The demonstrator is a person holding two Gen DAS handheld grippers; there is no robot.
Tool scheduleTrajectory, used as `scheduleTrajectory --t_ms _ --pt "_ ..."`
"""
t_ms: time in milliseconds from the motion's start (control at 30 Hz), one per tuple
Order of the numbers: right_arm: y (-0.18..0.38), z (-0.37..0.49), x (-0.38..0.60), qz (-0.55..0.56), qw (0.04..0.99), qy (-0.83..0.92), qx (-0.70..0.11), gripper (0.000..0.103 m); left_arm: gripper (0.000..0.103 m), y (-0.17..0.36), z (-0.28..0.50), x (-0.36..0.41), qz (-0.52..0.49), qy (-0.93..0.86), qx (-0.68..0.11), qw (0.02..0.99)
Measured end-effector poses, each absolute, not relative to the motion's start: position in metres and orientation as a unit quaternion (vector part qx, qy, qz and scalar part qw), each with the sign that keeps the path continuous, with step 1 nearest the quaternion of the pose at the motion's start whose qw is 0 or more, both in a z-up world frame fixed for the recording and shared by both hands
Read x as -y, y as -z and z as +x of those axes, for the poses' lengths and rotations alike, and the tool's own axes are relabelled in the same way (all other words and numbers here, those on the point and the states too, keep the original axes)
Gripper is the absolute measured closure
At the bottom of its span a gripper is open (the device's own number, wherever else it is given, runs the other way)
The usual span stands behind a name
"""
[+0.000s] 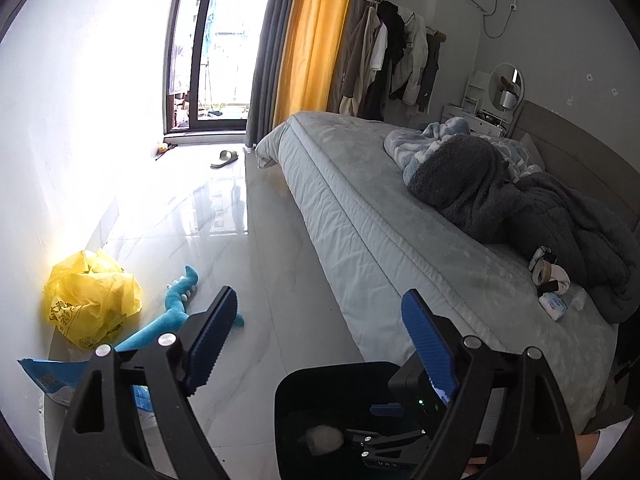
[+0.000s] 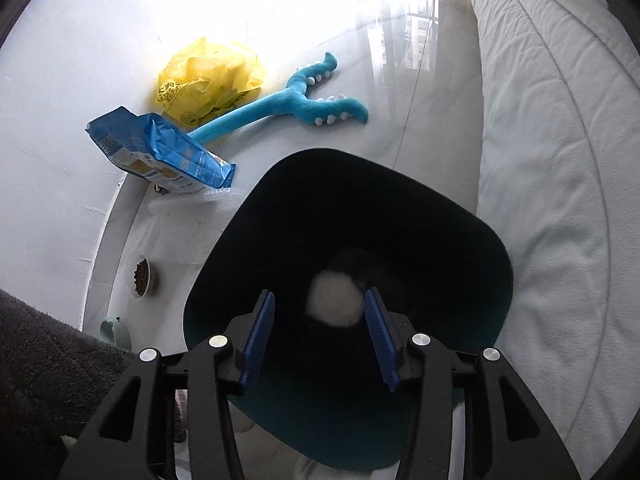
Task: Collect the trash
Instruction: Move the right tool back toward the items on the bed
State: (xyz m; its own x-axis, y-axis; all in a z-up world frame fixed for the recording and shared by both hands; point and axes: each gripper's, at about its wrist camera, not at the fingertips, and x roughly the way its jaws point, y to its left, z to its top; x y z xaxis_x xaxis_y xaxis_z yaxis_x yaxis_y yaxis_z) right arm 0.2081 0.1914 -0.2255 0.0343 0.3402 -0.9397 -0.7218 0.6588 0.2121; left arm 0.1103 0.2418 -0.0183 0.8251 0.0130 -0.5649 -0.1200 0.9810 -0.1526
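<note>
While right gripper (image 2: 319, 338) gapes | bin (image 2: 496, 280) holds, seemingly, tissue wad (image 2: 334, 300) | left gripper (image 1: 316, 332) wide, empty

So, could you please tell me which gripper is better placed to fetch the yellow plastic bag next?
Probably the left gripper. It is open, empty and faces the floor where the yellow plastic bag lies. The right gripper points down into the dark bin, over a white wad.
</note>
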Motion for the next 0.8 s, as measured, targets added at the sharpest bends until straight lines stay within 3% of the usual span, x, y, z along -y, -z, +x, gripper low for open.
scheduleTrajectory --t_ms 433,800 --pt "0.159 0.215 -0.147 -0.108 0.746 -0.415 -0.510 0.035 0.012 -0.008 0.125 -0.193 -0.088 -0.006 -0.261 0.961" --pt "0.104 0.228 -0.078 -0.071 0.800 -0.401 -0.440 0.030 0.009 -0.015 0.145 -0.138 -0.066 0.022 -0.254 0.965"
